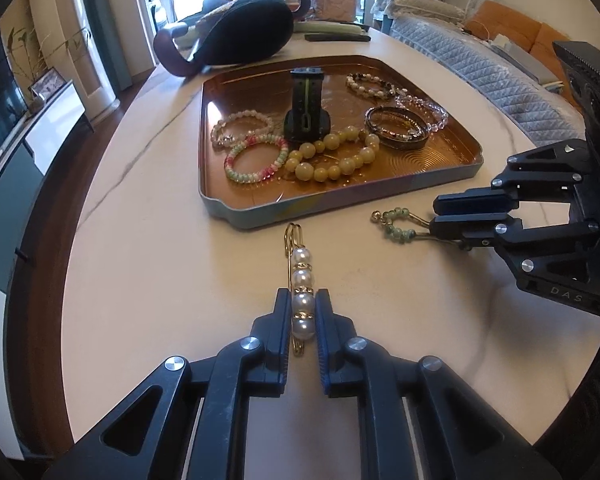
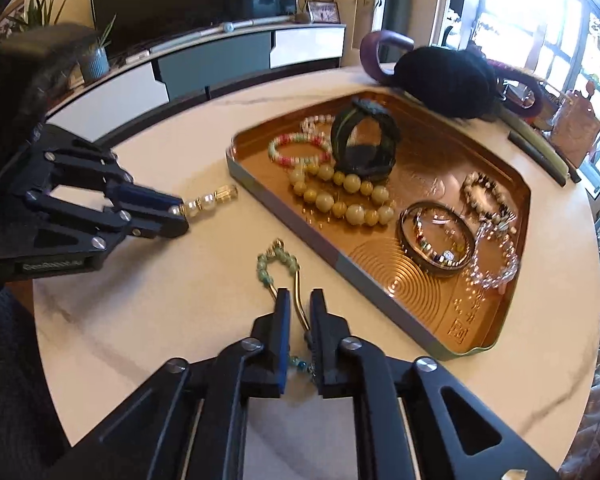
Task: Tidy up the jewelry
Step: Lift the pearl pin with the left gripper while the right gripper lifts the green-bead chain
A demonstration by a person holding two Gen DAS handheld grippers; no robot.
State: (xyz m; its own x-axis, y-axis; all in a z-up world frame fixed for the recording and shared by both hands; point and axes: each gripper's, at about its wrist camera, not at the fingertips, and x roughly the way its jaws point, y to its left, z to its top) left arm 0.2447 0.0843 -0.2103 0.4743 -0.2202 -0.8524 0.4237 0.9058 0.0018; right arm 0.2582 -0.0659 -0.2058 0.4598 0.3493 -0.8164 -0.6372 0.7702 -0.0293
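Note:
A gold pin strung with white pearls [image 1: 302, 280] lies on the white table, and my left gripper [image 1: 303, 300] is shut on its lower pearls; it also shows in the right wrist view [image 2: 204, 203]. A green-beaded gold clip [image 2: 278, 266] lies near the tray's front edge, and my right gripper [image 2: 299, 300] is closed around its gold stem; it also shows in the left wrist view [image 1: 396, 224]. The copper tray [image 1: 236, 208] holds several bead bracelets, a yellow bead strand [image 1: 332, 160], a metal bangle [image 1: 396, 128] and a black watch band [image 1: 306, 108].
A black pouch with a purple handle [image 1: 236, 32] lies behind the tray. A dark flat stick [image 1: 336, 37] lies at the far table edge. A quilted sofa [image 1: 480, 68] stands to the right, a TV cabinet [image 2: 220, 60] beyond the table.

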